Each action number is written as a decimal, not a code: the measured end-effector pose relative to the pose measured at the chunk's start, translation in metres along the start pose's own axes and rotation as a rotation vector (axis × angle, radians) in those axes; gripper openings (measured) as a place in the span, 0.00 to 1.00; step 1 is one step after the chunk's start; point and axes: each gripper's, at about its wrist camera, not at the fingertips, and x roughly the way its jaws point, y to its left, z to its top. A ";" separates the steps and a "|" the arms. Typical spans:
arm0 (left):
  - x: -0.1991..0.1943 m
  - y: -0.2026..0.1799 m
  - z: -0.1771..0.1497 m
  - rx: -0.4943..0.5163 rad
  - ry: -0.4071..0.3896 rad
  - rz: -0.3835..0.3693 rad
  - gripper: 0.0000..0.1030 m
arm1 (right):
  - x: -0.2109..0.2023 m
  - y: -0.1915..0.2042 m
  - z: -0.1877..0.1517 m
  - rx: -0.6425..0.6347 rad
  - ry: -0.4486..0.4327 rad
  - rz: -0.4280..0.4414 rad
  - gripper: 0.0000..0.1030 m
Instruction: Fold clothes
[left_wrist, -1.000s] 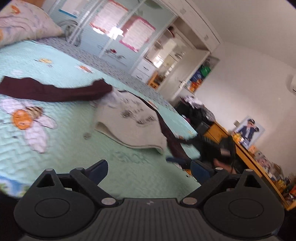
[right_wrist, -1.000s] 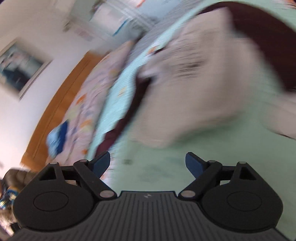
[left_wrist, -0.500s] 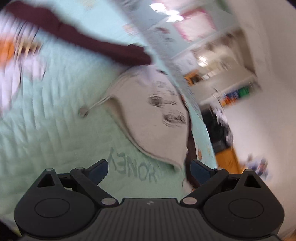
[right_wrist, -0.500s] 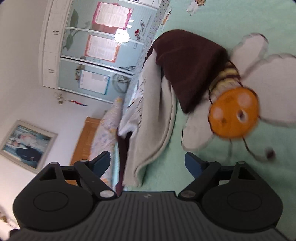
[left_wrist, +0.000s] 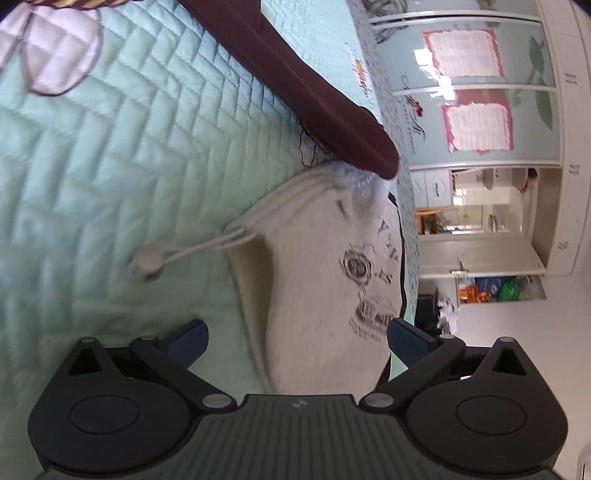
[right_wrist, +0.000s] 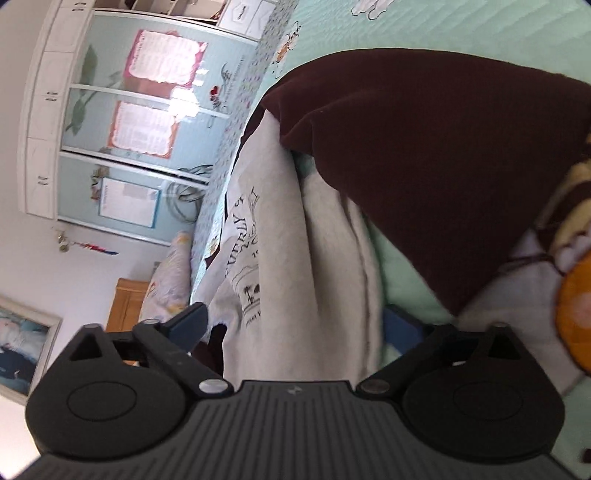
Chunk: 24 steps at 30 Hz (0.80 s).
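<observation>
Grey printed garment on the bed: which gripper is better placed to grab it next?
Both are close, but the right gripper looks better placed: the grey garment already runs between its open fingers. The left gripper is open too, with the garment's hem between its fingers.

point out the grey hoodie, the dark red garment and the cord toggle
grey hoodie (left_wrist: 314, 280), left wrist view, on the front panel beside the print
dark red garment (right_wrist: 424, 147), right wrist view, mid fabric
cord toggle (left_wrist: 147, 258), left wrist view, on the round end of the drawstring
</observation>
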 end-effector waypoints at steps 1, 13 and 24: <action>0.004 -0.002 0.003 -0.008 -0.004 0.003 0.99 | 0.002 -0.001 0.001 0.001 0.002 0.002 1.00; 0.037 0.014 0.023 -0.012 -0.015 0.001 0.09 | 0.007 -0.042 0.016 0.102 0.017 0.099 0.12; -0.094 -0.043 -0.014 0.314 -0.224 -0.090 0.09 | -0.089 0.020 -0.015 -0.225 -0.037 0.220 0.08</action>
